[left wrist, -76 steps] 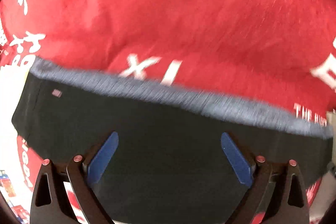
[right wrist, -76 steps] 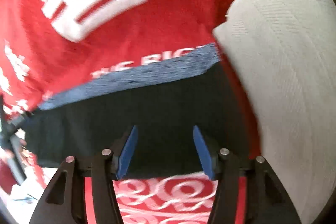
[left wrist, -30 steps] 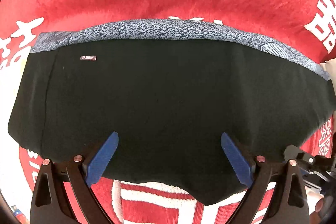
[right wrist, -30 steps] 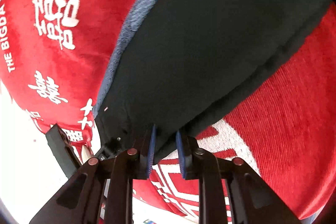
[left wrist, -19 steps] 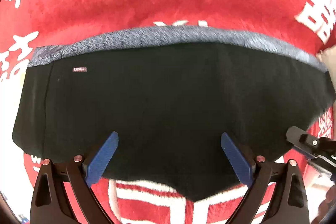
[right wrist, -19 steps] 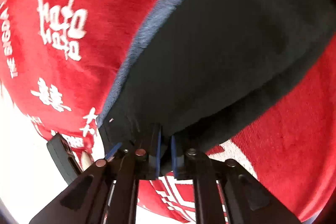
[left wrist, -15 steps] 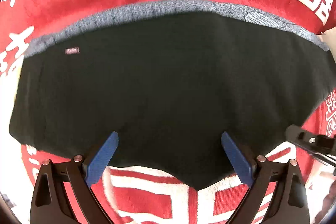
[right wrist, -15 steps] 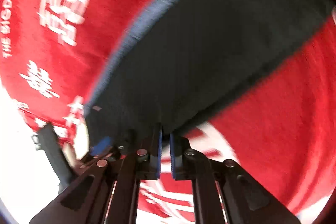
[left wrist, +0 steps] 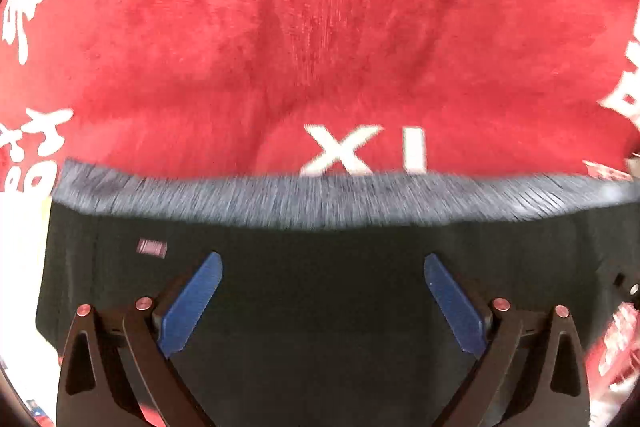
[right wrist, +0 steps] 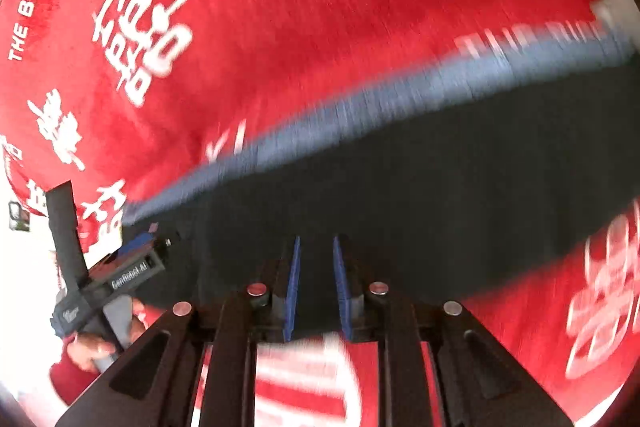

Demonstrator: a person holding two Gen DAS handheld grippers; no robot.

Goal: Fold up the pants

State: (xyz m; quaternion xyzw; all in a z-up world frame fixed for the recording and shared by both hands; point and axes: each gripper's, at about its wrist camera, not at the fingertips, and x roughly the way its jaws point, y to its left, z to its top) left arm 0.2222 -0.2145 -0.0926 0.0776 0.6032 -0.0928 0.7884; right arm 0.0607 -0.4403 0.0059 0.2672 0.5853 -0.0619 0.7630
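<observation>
The pants [left wrist: 320,287] lie flat on the red blanket [left wrist: 280,59], folded into a dark slab with the grey waistband [left wrist: 320,199] along the far edge. The left gripper [left wrist: 322,301] is spread wide above the fabric, holding nothing. The right gripper [right wrist: 314,279] has its jaws narrowed to a slim gap at the near hem; the cloth runs under them, but with all the blur it's hard to say if they're pinching it or just let go.

Biggest risk, probably: if the right one has a layer caught and pulls back, it drags the fold open. That plush blanket looks grippy too, so the bottom layer could bunch if either side gets slid instead of lifted.
</observation>
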